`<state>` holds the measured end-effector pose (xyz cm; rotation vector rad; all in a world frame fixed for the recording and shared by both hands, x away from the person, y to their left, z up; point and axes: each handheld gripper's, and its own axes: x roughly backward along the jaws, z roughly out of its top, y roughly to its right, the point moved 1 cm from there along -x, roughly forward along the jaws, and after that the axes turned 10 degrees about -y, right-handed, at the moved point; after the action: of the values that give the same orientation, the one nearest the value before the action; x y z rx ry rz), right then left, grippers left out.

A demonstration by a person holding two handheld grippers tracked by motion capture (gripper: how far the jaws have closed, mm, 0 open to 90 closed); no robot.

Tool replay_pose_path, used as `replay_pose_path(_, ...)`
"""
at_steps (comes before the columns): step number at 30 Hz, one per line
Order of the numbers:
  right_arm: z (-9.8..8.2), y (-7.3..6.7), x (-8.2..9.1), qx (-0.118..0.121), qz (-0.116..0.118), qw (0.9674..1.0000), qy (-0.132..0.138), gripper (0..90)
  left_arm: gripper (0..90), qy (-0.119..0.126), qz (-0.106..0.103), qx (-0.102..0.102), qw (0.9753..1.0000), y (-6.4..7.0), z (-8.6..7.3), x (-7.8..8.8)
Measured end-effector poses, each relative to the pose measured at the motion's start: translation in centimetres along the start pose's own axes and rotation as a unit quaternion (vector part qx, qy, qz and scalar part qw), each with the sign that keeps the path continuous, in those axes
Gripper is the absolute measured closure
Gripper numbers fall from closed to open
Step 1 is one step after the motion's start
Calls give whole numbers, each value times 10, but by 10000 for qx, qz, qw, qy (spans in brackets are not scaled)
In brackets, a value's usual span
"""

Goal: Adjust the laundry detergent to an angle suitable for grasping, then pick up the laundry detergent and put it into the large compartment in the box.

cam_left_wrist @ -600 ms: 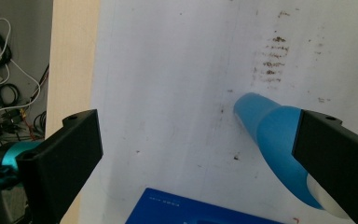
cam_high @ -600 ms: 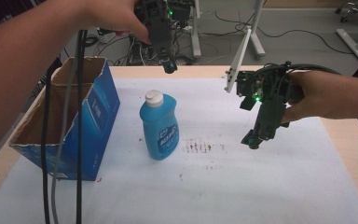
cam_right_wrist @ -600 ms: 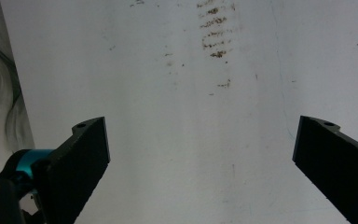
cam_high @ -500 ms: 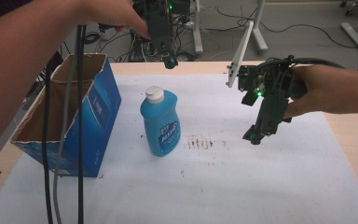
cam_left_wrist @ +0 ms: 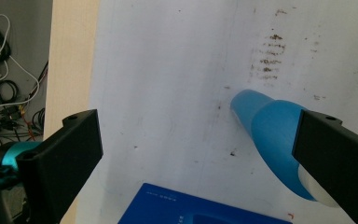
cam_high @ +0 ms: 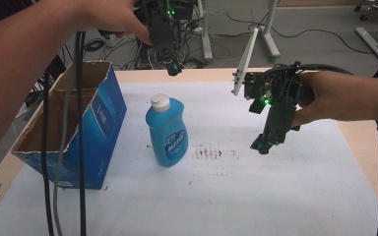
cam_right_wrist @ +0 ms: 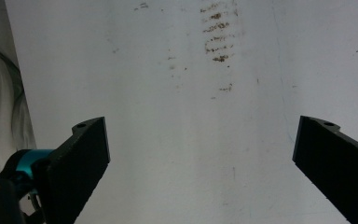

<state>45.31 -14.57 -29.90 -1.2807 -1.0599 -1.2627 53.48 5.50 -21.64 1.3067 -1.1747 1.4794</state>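
Blue dish-soap bottle (cam_high: 167, 132) stands upright on the white sheet (cam_high: 256, 196) that covers the desk, white cap up, just beside the open cardboard box (cam_high: 74, 132) along the desk's left edge. Your left gripper (cam_high: 173, 69) hangs high over the far edge, jaws spread wide and pinching nothing; in the left gripper view the bottle (cam_left_wrist: 272, 140) sits below and off toward the right-hand jaw rather than between the two. Your right gripper (cam_high: 262, 144) hovers low over the sheet, out toward the right edge, its jaws also spread and empty, with brown smudges (cam_high: 209, 153) between it and the bottle. The bottle's long axis runs straight up, so a sideways grip across its body looks most likely. Of your two grippers the left sits closer over the cap, the right closer to the body's height.
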Motion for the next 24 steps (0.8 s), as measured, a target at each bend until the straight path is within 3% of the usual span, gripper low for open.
replay_pose_path(18, 3, 0, -2, -26, 26, 10000, -47, 28, 17, -11, 12, 12, 10000, -1, -3, -1)
replay_pose_path(24, 2, -1, 0, -42, -23, 10000, -38, 28, 16, -63, 71, 179, 9998, 3, -5, 3)
